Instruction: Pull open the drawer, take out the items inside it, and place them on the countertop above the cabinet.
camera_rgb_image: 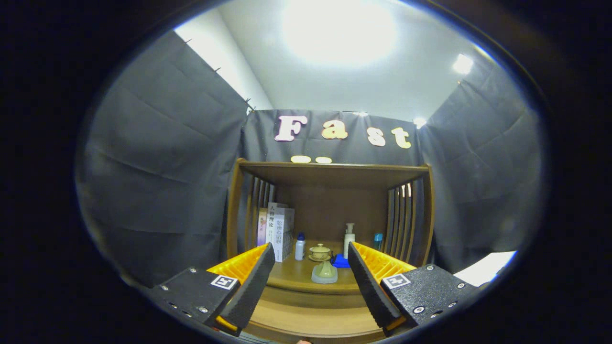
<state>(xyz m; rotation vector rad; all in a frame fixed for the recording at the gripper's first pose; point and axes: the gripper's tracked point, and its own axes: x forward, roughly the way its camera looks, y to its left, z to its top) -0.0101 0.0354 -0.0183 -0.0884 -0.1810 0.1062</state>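
We are holding the tongs spread wide, gripping nothing, with the two black pads angled apart and their orange backing showing on the outer sides. They are hovering in the air, touching none of the things ahead.

Beyond the tongs we are facing a wooden cabinet with slatted sides and an open niche above its desk. On that desk, seen in the gap between the fingers, a small pale green dish with a pointed piece is standing nearest to us. Just behind it a lidded tea cup on a saucer is sitting. To the left of the cup a white bottle with a blue cap is standing upright, and further left, just past the left finger's tip, a row of books is leaning against the slats. To the right of the cup a white pump bottle is standing, with a blue object at its foot, partly hidden by the right finger. A small blue container is standing near the right slats.

Below the desk's front edge, between the fingers and closest to us, we are seeing a lighter wooden front; we cannot tell whether this is the drawer, nor what lies inside.
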